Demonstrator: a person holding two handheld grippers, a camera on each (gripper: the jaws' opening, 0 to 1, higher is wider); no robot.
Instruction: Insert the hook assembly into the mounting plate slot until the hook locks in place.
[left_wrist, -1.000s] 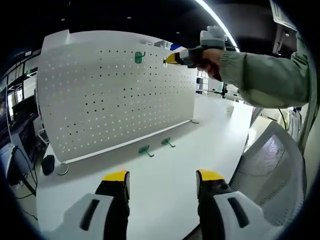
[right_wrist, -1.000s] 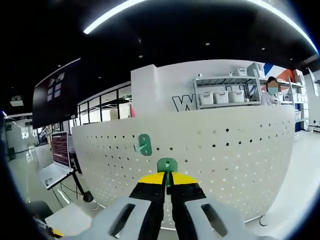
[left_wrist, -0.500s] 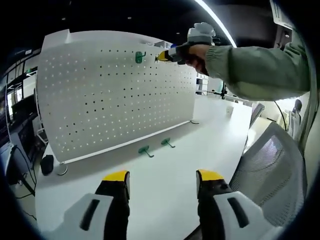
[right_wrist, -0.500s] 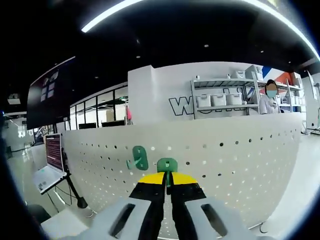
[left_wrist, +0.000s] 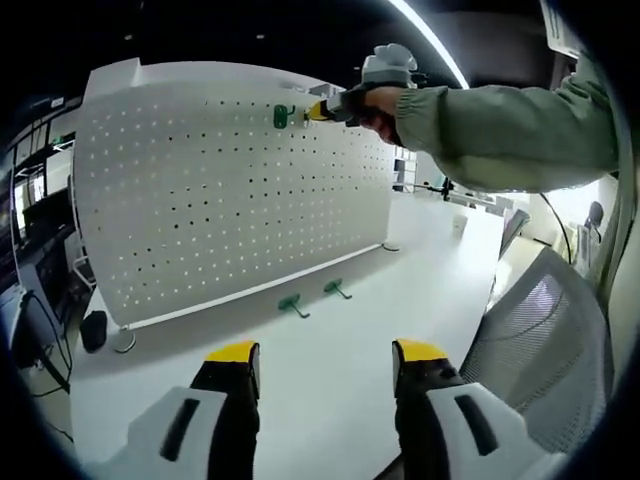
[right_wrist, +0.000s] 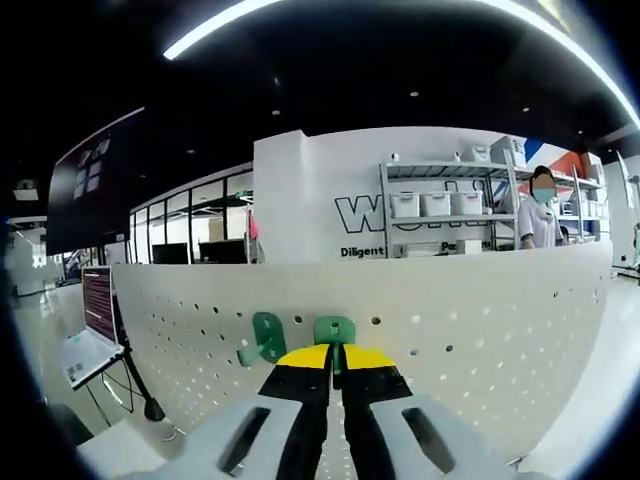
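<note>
A white pegboard (left_wrist: 230, 190) stands upright on the white table (left_wrist: 330, 370). One green hook (left_wrist: 281, 116) hangs near its top edge. My right gripper (left_wrist: 318, 111) sits just right of that hook, up against the board, shut on a second green hook (right_wrist: 334, 331). In the right gripper view the mounted hook (right_wrist: 263, 338) is just left of the held one, with the pegboard (right_wrist: 480, 320) close behind. Two more green hooks (left_wrist: 291, 303) (left_wrist: 336, 288) lie on the table at the board's foot. My left gripper (left_wrist: 325, 362) stands open above the table's near part, holding nothing.
A grey mesh chair (left_wrist: 545, 340) stands at the table's right edge. The person's green sleeve (left_wrist: 510, 130) reaches across the upper right. A laptop (right_wrist: 85, 350) sits behind the board at left. Shelving with bins (right_wrist: 440, 205) and a person (right_wrist: 540, 215) are far behind.
My right gripper has carried its hook left along the top of the pegboard, closing most of the gap to the mounted hook. The left gripper has stayed put.
</note>
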